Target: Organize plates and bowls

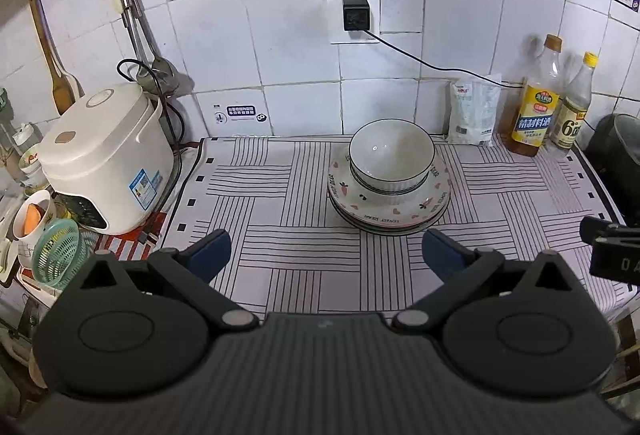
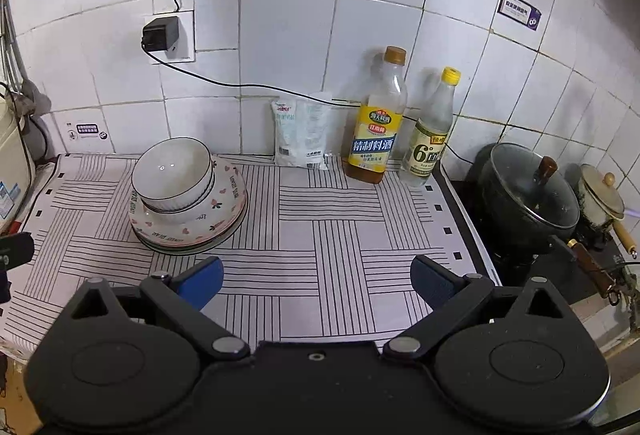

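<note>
- Left gripper [image 1: 326, 251]: jaws spread wide apart, holding nothing; its blue-padded fingers [image 1: 212, 255] hover above the striped mat [image 1: 256, 203], just short of the stack of dishes.
- Right gripper [image 2: 316, 283]: jaws likewise wide apart and empty, above a bare part of the mat, with the stack off to its left.
- Bowls [image 1: 392, 157]: white with a dark rim line, nested one inside another, upright, resting in the middle of the top plate.
- Plates [image 1: 390, 211]: stacked flat on the mat; the top one carries pink hearts and lettering around its rim, and the edges of further plates show beneath it.
- Rear of the counter, against the tiled wall: a white packet [image 1: 474, 113], a yellow-labelled bottle [image 1: 536, 99] and a clear bottle with a yellow cap [image 1: 572, 107], standing side by side, well apart from the stack.
- Left end of the counter: a cream rice cooker [image 1: 108, 155], with a green basket [image 1: 56, 251] in front of it.
- Right end: a black lidded pot [image 2: 528, 195] on the hob, and a small cream lidded pot [image 2: 600, 199] beside it.
</note>
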A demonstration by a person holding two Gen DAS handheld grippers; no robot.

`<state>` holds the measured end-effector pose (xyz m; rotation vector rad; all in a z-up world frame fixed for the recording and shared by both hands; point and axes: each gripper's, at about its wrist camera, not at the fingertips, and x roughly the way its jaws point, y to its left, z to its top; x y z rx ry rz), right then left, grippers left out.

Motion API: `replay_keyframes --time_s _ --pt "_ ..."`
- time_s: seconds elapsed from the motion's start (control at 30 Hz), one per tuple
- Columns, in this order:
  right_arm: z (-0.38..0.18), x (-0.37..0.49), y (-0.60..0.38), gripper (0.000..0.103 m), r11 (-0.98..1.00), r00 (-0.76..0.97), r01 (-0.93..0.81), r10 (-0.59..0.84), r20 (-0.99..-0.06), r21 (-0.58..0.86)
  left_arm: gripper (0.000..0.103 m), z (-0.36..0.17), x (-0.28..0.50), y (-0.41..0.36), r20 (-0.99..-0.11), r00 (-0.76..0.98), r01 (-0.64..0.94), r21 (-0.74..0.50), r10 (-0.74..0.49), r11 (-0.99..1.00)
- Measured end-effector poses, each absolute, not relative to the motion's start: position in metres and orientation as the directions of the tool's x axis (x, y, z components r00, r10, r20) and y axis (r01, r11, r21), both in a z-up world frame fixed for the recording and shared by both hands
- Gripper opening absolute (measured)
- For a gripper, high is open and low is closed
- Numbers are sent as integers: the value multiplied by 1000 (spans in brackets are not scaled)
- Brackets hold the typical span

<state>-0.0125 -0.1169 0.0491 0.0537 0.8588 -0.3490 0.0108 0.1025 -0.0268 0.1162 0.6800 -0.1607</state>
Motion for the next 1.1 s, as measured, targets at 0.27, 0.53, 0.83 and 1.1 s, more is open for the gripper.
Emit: replay_keyframes --time_s 0.27,0.53,0.83,1.1 --pt "48 -12 -114 101 940 597 321 -296 -746 -116 103 -36 12 100 -626 774 179 80 -90 981" --pt "41 -12 -112 101 942 598 312 -293 -746 -121 103 -47 17 103 -641 761 167 48 -97 985" --pt "40 -11 -110 101 952 631 289 -269 -728 -101 103 -52 23 105 -650 754 177 55 -100 983" --pt "35 -11 -113 101 952 622 292 -260 -739 -90 103 -54 26 106 -649 755 166 56 -91 984"
